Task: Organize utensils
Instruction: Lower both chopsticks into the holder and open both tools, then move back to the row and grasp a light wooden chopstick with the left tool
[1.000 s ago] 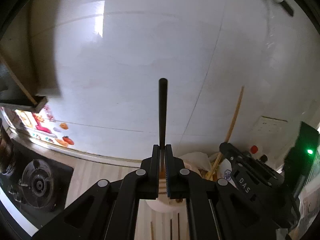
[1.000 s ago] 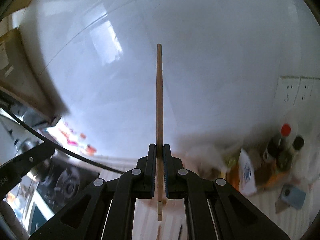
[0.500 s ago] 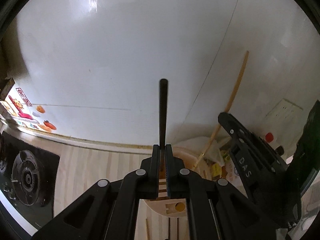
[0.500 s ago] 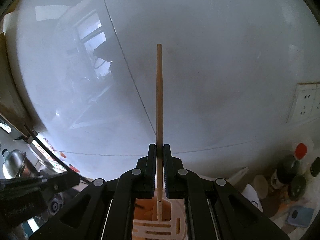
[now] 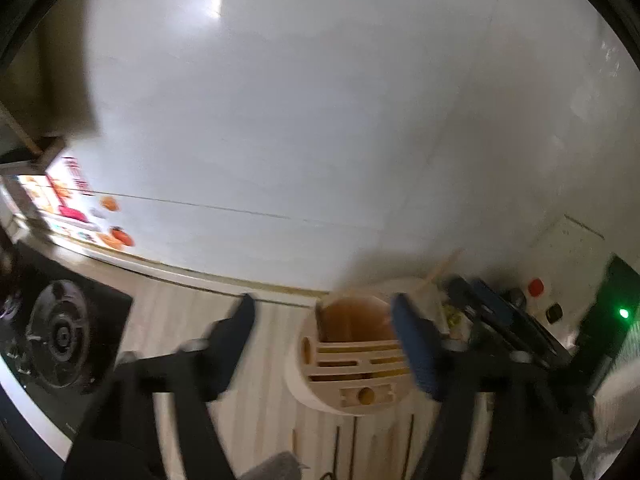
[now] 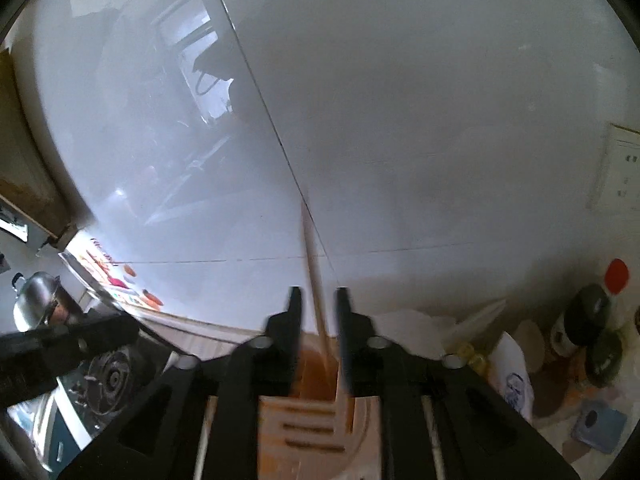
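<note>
The wall tiles (image 6: 400,120) were glossy white and mirrored the room, while the counter (image 5: 272,380) looked like pale, matt striped wood. The utensil holder (image 5: 352,364) looked like smooth cream plastic, the chopstick (image 6: 316,292) bare light wood, and the pot (image 6: 34,300) shiny metal.

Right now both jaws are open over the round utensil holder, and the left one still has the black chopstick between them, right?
Not quite. The left gripper has nothing between its jaws in the left wrist view; they have just been opening above the utensil holder. The rest stands.
</note>
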Demonstrator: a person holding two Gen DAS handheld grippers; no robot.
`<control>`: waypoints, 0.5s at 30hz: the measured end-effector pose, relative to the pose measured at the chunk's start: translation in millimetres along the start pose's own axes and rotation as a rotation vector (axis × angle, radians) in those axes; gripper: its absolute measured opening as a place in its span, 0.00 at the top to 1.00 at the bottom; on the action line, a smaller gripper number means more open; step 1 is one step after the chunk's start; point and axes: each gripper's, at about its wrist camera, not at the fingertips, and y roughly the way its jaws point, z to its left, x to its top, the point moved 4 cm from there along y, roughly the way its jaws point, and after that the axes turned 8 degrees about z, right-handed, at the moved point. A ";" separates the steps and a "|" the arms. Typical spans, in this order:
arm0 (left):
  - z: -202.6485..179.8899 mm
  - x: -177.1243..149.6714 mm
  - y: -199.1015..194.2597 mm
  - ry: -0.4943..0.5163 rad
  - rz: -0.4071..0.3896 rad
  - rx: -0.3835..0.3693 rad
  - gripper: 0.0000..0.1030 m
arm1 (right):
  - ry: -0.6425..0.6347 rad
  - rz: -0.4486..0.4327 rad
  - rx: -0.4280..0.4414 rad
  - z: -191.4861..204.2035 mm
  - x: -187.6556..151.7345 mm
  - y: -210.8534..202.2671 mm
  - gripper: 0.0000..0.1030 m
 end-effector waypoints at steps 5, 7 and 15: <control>13.1 -17.9 -12.5 -0.016 -0.033 0.084 0.05 | 0.044 0.002 -0.051 -15.4 -20.2 -32.7 0.48; 18.4 -29.8 -12.6 -0.016 -0.039 0.111 0.00 | 0.057 0.007 -0.093 -18.6 -33.2 -46.3 0.40; 31.2 -84.6 1.2 0.002 -0.008 0.194 0.00 | 0.079 -0.004 -0.114 -20.3 -83.3 -79.9 0.03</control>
